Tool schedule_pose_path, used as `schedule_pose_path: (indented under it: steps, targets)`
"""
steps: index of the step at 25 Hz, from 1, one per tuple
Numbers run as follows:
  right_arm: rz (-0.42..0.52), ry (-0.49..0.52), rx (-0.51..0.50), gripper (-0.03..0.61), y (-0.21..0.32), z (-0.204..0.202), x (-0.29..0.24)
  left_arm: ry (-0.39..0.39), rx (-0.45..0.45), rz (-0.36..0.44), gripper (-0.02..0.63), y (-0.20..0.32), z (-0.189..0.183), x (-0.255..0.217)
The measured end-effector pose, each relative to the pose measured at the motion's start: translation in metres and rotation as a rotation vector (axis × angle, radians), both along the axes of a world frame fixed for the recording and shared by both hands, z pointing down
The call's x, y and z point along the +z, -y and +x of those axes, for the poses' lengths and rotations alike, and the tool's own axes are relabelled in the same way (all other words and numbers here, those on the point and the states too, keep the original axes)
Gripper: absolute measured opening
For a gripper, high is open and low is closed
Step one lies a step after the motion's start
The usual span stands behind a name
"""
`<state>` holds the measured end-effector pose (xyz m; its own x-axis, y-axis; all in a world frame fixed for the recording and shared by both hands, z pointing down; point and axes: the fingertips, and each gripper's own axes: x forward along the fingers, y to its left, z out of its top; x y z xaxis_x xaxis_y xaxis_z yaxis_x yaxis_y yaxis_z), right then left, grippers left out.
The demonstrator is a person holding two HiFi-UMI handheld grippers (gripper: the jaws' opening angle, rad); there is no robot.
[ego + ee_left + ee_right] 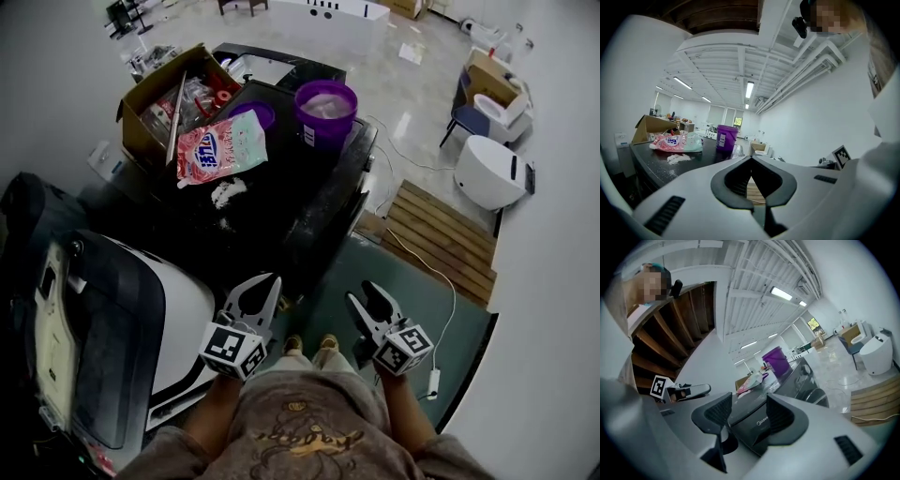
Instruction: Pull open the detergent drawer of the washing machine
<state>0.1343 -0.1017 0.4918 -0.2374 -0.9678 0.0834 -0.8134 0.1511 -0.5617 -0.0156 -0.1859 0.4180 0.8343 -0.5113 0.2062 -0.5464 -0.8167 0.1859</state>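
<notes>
brown printed shirt (309,422) worn; left gripper (274,278) and right gripper (364,292) are grey with checkered marker cubes (234,349).

Brand name "Midea" in pale letters on the washing machine (761,423), dark front panel.

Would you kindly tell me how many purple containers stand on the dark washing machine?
2: a large purple bucket at the top's far right side, and a smaller purple cup just left of it, behind the pink detergent pouch. The cardboard box may hide more.
</notes>
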Motion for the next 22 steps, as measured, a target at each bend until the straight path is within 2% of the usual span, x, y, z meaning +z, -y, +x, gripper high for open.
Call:
schedule_pose_path:
  steps: [4,7,10,13,22]
  targets:
    - [-0.009,0.161,-0.076,0.323,0.025,-0.009,0.002,0.0,-0.03,-0.013,0.021,0.002,0.003,0.003]
    - [-0.019,0.254,-0.155,0.367,0.041,-0.019,0.011,0.0,-0.056,-0.022,0.021,0.007,0.002,0.004]
    - [-0.038,0.343,-0.217,0.376,0.055,-0.026,0.029,0.007,-0.079,-0.019,0.022,0.01,0.0,0.005]
    - [-0.048,0.36,-0.281,0.385,0.064,-0.029,0.061,0.014,-0.098,-0.015,0.021,0.013,-0.003,0.006]
    - [-0.11,0.501,-0.349,0.385,0.095,-0.043,0.119,0.035,-0.186,-0.039,0.021,0.016,-0.026,0.018]
